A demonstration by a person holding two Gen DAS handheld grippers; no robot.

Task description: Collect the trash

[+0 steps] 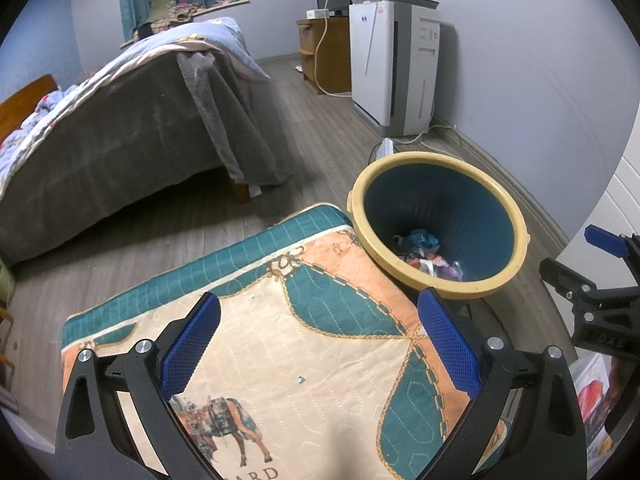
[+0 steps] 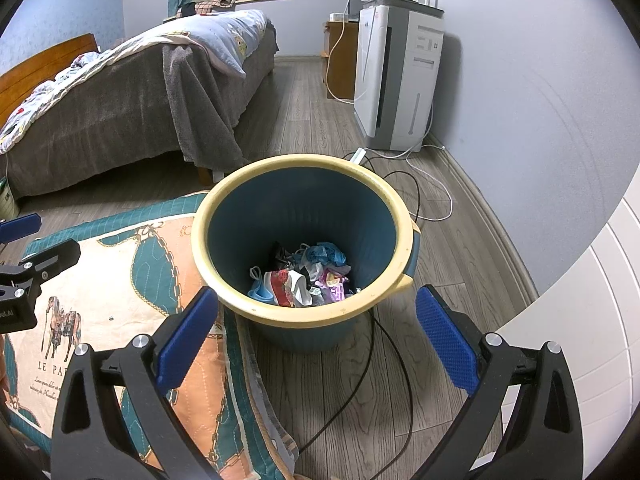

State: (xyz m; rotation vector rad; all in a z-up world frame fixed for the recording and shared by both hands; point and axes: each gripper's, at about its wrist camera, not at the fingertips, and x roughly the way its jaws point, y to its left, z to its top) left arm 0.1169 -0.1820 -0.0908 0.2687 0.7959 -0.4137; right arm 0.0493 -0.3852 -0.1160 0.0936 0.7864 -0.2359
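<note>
A teal bin with a cream rim (image 2: 280, 166) (image 1: 496, 196) stands on the wooden floor beside a quilted mat. Crumpled wrappers and paper trash (image 2: 304, 276) (image 1: 424, 252) lie at its bottom. My right gripper (image 2: 316, 320) hovers open just in front of the bin, nothing between its blue pads. My left gripper (image 1: 320, 332) is open above the quilted mat (image 1: 280, 320) (image 2: 120, 280), left of the bin, and holds nothing. A small teal scrap (image 1: 301, 379) lies on the mat between the left fingers. Each gripper shows at the edge of the other's view.
A bed with grey cover (image 1: 120, 120) stands to the left. A white air purifier (image 2: 400, 80) and wooden cabinet (image 1: 324, 52) line the wall behind the bin. Black and white cables (image 2: 400, 340) trail on the floor around the bin. A white panel (image 2: 580, 320) is at right.
</note>
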